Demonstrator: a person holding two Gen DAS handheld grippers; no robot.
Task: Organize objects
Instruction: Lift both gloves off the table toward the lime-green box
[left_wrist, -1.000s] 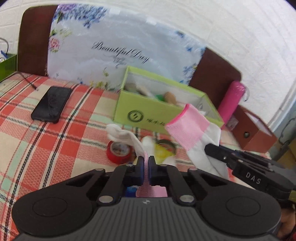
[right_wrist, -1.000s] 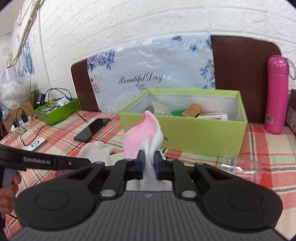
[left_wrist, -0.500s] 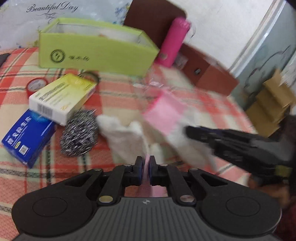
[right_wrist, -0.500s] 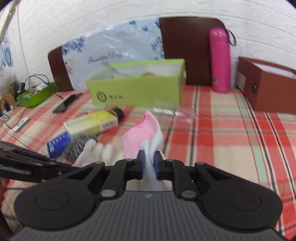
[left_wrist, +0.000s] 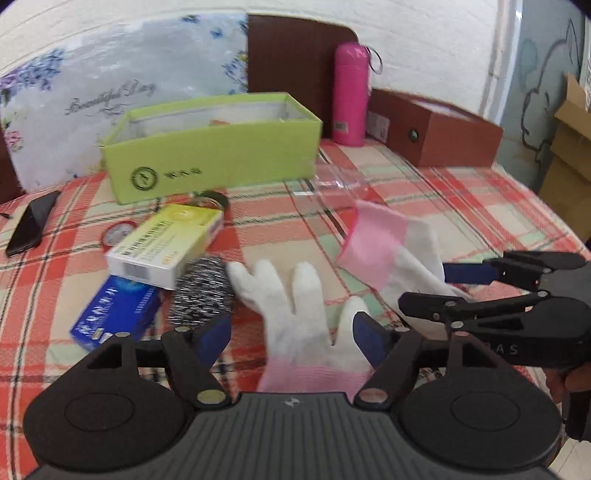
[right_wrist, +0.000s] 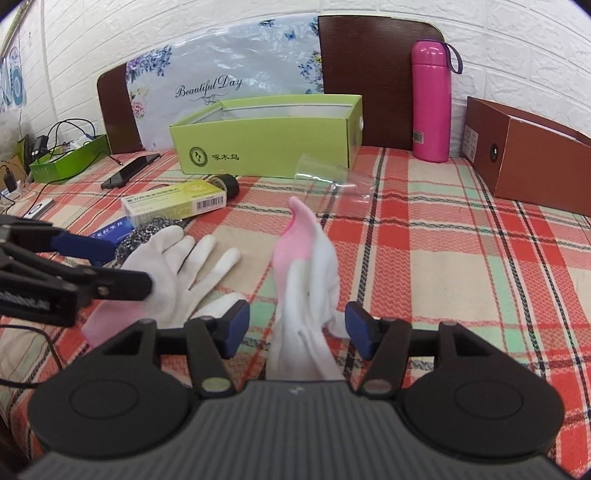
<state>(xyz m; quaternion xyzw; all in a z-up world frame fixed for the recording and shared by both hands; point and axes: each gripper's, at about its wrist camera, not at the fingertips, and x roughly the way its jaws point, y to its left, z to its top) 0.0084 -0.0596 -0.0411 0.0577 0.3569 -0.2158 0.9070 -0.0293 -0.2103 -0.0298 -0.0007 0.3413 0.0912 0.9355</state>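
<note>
Both the left gripper (left_wrist: 291, 334) and right gripper (right_wrist: 297, 326) gape over white pink-cuffed gloves (left_wrist: 295, 314) (right_wrist: 306, 280); only the right view shows the green tray of cables (right_wrist: 64, 162) at left.

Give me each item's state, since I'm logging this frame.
left gripper: open
right gripper: open
flat glove: lying spread out
crumpled glove: bunched up
green box: lid off
clear cup: on its side
pink bottle: upright, capped

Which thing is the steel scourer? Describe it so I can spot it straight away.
Start at the green box at the back of the plaid cloth and come forward past the yellow medicine carton. The steel scourer lies just in front of it, touching the flat white glove: a grey, shiny wire ball.
</note>
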